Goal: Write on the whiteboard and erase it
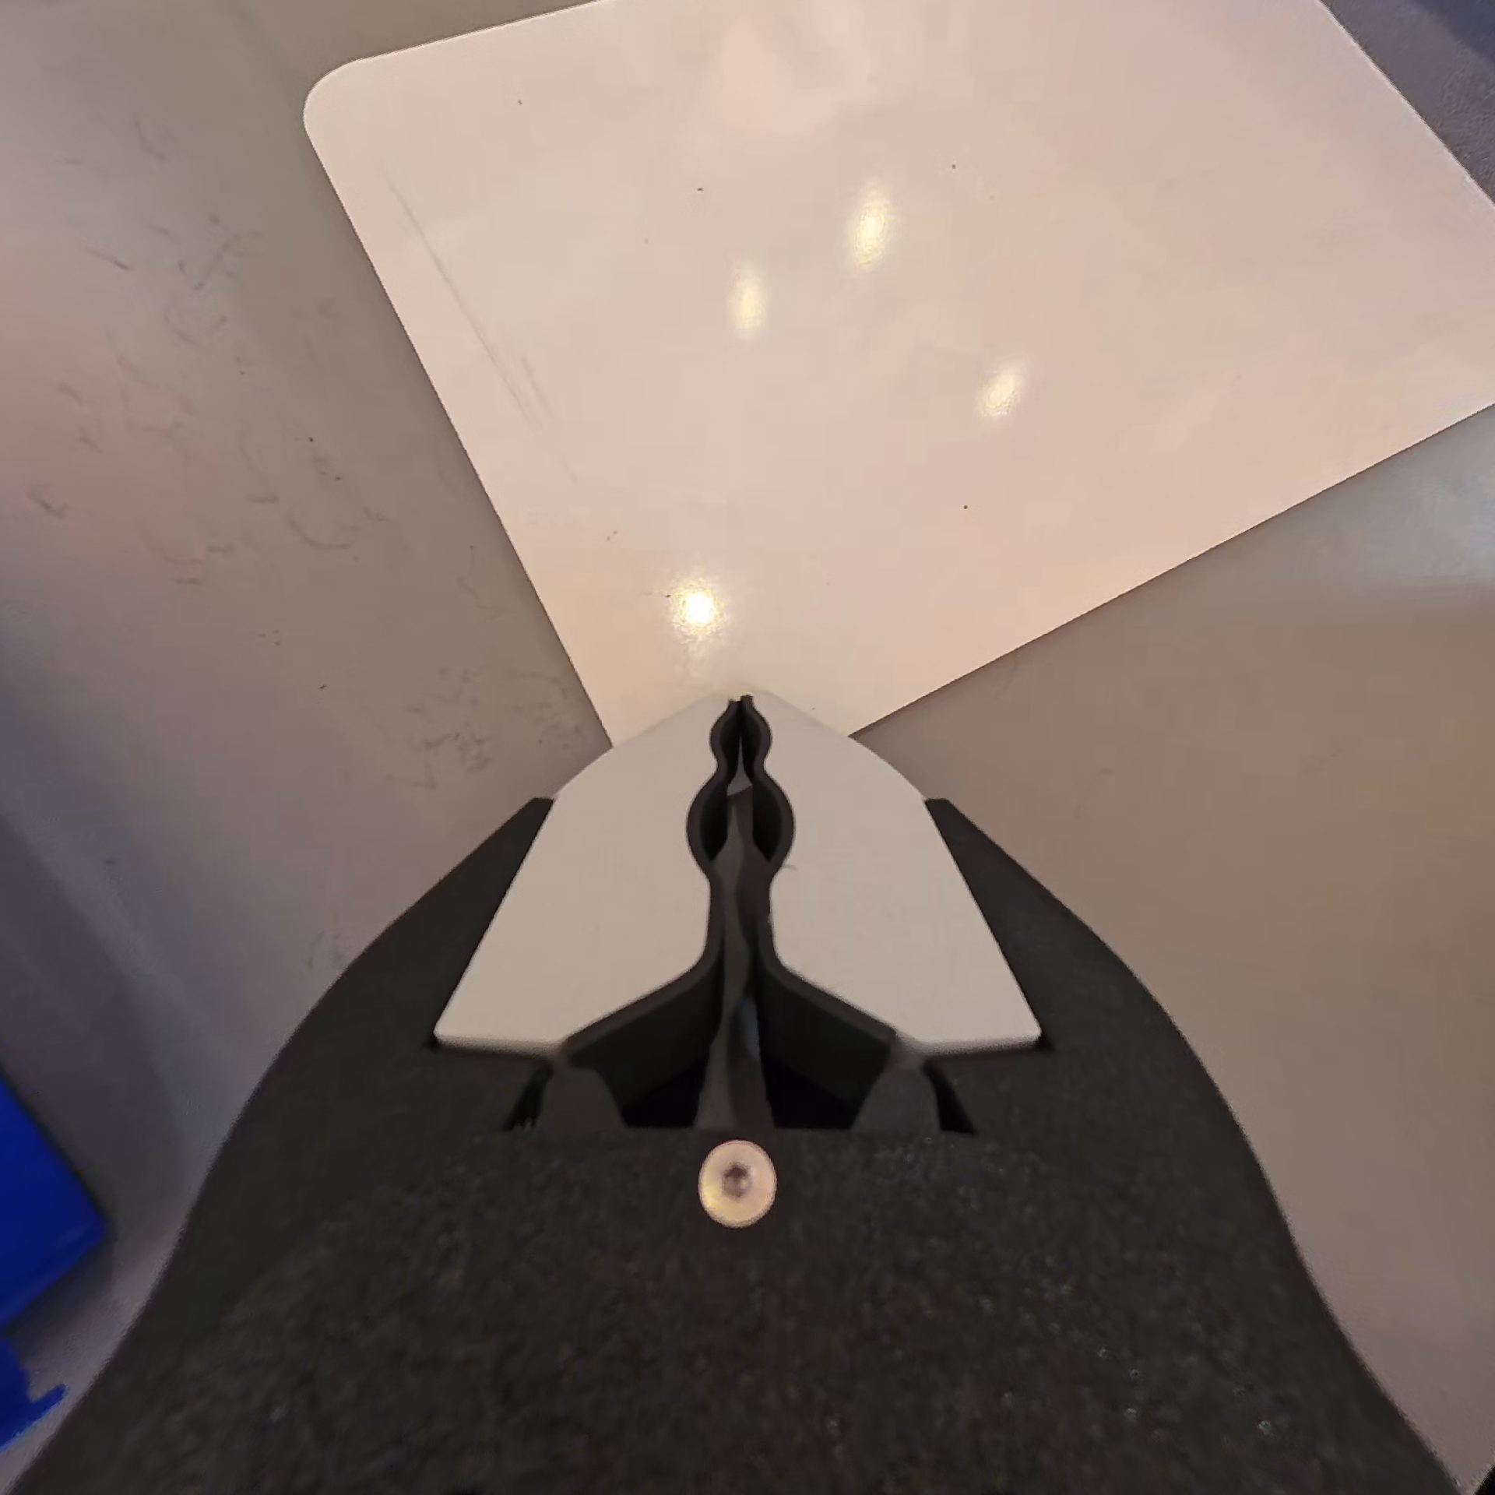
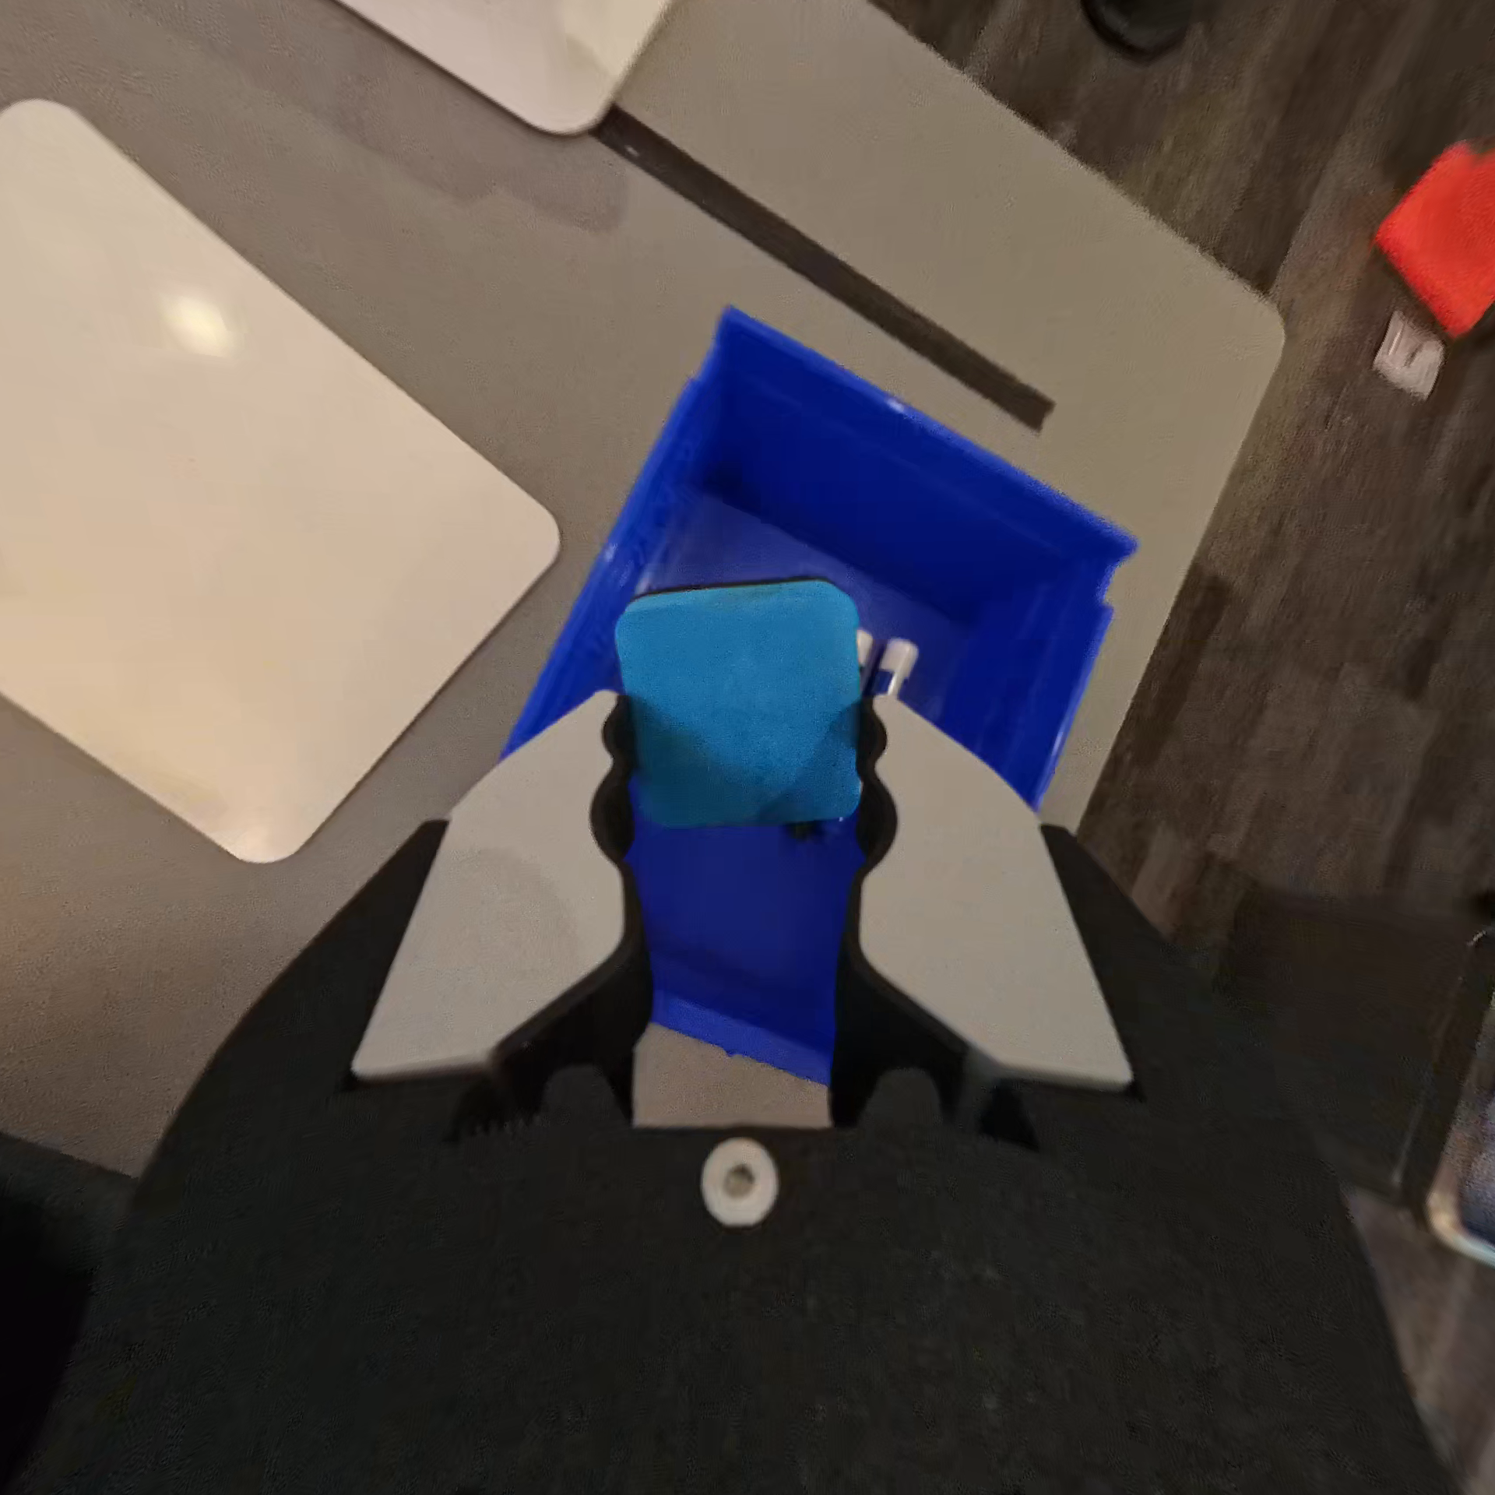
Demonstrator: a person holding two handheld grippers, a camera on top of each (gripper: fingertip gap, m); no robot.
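Two handheld grippers work over a grey worktop (image 1: 202, 485) that carries a white whiteboard (image 1: 849, 364). Seen from the left wrist view, the left gripper (image 1: 741, 702) has its fingers (image 1: 631, 890) pressed together with nothing between them, and their tip sits at the near corner of the whiteboard. The board's surface looks glossy, showing bright reflections of lights and a few small dark specks, with faint smudged lines along its left edge. A bit of blue plastic shows at the lower left edge of that view. From the right wrist view, the right gripper (image 2: 740, 712) pinches a light blue eraser (image 2: 736, 712) between its fingers (image 2: 518, 914), holding it over a bright blue bin (image 2: 971, 518) that stands open on the worktop. Small white objects lie inside the bin just beside the eraser; they are too blurred to tell what they are. The whiteboard lies to the left of the bin in this view, near it but apart. A second white board (image 2: 534, 57) shows at the top edge. Beyond the worktop, a red object (image 2: 1448, 235) lies on a dark wood-patterned floor (image 2: 1294, 647).
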